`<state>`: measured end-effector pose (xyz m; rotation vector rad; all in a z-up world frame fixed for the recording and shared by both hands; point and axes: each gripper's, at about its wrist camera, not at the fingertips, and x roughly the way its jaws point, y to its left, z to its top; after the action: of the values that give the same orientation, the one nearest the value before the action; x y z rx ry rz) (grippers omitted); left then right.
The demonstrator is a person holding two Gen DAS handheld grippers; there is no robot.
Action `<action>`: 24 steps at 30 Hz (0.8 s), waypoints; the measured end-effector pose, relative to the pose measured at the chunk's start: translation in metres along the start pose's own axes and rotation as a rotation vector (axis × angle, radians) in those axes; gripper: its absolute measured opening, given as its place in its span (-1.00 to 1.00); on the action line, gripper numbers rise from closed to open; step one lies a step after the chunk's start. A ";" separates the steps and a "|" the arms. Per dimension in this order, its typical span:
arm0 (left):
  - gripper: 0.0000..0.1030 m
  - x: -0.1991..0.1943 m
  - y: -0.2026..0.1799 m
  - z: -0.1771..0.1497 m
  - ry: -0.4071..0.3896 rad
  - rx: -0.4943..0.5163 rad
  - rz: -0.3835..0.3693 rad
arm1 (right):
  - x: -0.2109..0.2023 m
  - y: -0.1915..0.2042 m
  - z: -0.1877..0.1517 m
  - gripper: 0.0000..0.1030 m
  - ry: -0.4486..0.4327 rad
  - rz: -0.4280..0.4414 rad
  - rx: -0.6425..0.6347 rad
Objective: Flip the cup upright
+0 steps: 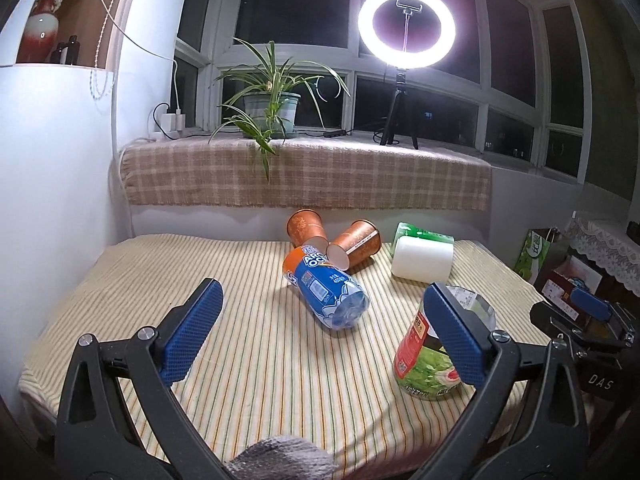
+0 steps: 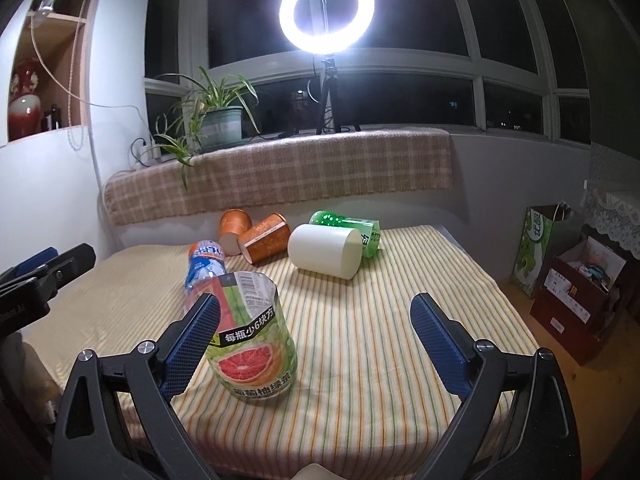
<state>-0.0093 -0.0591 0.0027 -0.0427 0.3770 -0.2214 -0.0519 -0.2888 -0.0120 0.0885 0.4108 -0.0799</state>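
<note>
Several cups are on the striped table [image 1: 120,292]. A green grapefruit-label cup [image 2: 252,336] stands upright, mouth up, near the front; it shows in the left wrist view [image 1: 424,356] behind my right finger. A blue cup [image 1: 326,292] lies on its side in the middle. Two copper cups [image 1: 356,242] lie on their sides at the back, beside a white cup [image 1: 422,260] and a green cup [image 2: 352,232], both lying down. My left gripper [image 1: 324,332] is open and empty. My right gripper [image 2: 316,344] is open, empty, its left finger beside the grapefruit cup.
A plaid-covered sill [image 1: 304,172] runs behind the table with a potted plant [image 1: 272,108] and a ring light [image 1: 406,26]. A white wall [image 1: 52,160] is at the left. A green bag [image 2: 538,252] and boxes [image 2: 580,300] stand on the floor at the right.
</note>
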 end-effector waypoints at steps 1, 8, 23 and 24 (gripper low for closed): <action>0.98 0.000 0.000 0.000 0.002 0.004 0.001 | 0.000 -0.001 0.000 0.86 0.002 0.001 0.003; 0.98 0.001 0.001 0.000 0.002 0.002 0.006 | 0.001 -0.001 -0.001 0.86 0.011 0.002 0.008; 0.99 0.000 0.004 0.000 0.000 0.004 0.010 | 0.003 -0.002 -0.004 0.86 0.022 0.003 0.014; 0.99 0.000 0.004 0.000 0.000 0.005 0.011 | 0.003 -0.002 -0.004 0.86 0.023 0.003 0.014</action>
<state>-0.0080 -0.0555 0.0025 -0.0360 0.3768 -0.2115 -0.0513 -0.2905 -0.0166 0.1037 0.4327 -0.0784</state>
